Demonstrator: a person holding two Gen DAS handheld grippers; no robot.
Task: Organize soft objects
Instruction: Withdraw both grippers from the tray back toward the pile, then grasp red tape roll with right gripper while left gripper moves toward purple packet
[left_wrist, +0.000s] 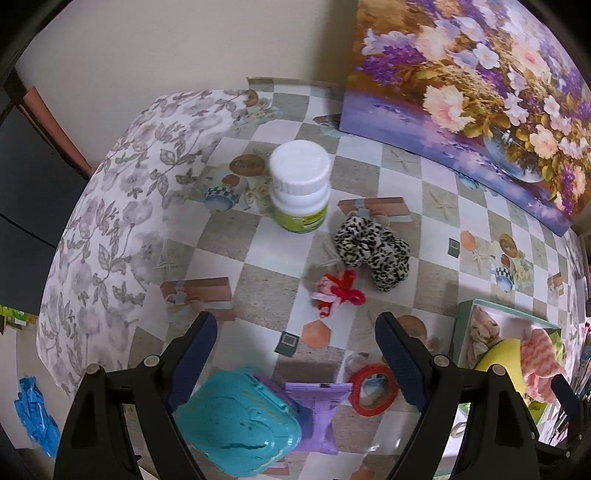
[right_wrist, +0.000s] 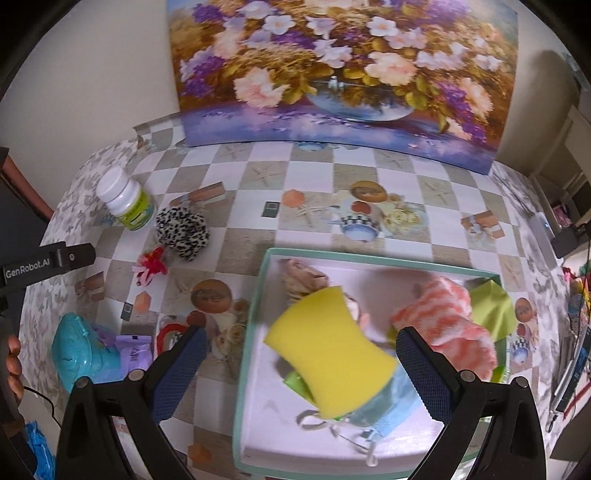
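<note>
1. Left gripper (left_wrist: 295, 354) hovered over the desk (left_wrist: 266, 280), jaws wide and empty. Nearest beneath it sat hard clutter, a teal clamshell case (left_wrist: 236, 421), a purple sachet (left_wrist: 319, 410) and a red tape ring (left_wrist: 373, 387); none looked like soft goods.
2. Just ahead of the jaws, slightly right of centre, lay the red-and-pink yarn hair tie (left_wrist: 338, 295), long axis roughly across the jaw line.
3. Touching or just beyond it was the leopard-print scrunchie (left_wrist: 373, 251). The white pill bottle (left_wrist: 299, 184) stood farther back left.
4. Right gripper (right_wrist: 301, 363) was wide and empty over the teal-rimmed box (right_wrist: 255, 314), where the yellow sponge (right_wrist: 328, 347) and pink knit cloth (right_wrist: 447, 325) already lay.
5. Judgement: left was nearer both loose soft items.
</note>
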